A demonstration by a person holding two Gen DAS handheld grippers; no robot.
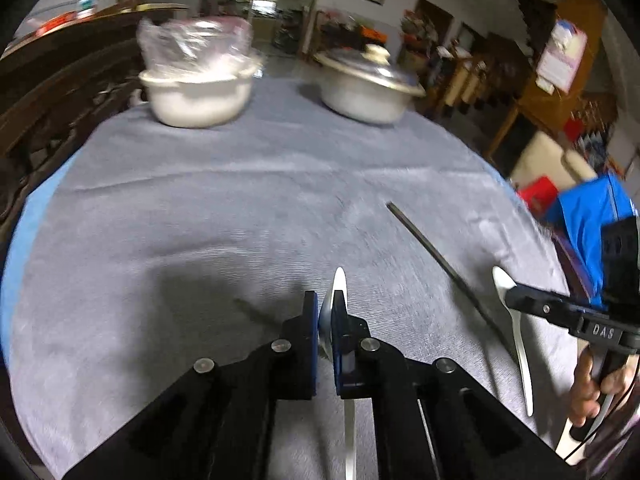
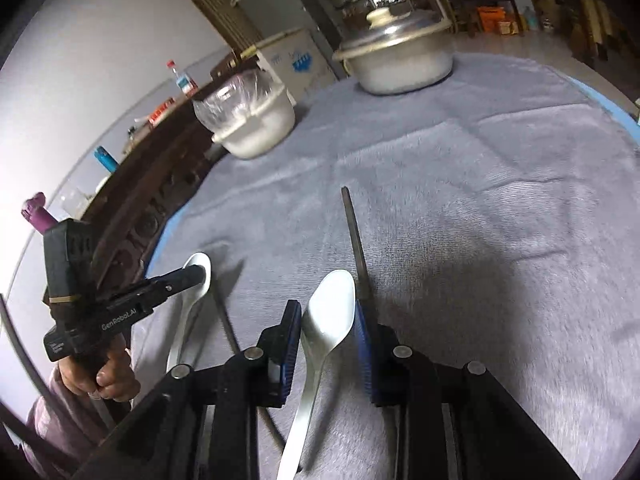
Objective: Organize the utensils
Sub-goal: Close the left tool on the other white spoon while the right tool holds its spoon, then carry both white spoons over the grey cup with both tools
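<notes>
Two white spoons are in play, one in each gripper. The left gripper [image 1: 325,312] is clamped on the bowl of one spoon [image 1: 339,280], turned on edge between the pads, its handle running back under the fingers and its tip sticking out past them. The right gripper [image 2: 327,312] holds the other spoon [image 2: 330,312] by the sides of its bowl, hollow facing up (its handle trails back under the gripper too). Both are above a grey cloth [image 1: 240,208] covering the round table. A dark chopstick [image 2: 356,236] lies on the cloth just beside the right spoon, another [image 2: 226,320] between the two grippers. At the far edge stand a lidded pot [image 1: 366,88] and a white pot [image 1: 196,92] covered with clear plastic, well apart.
</notes>
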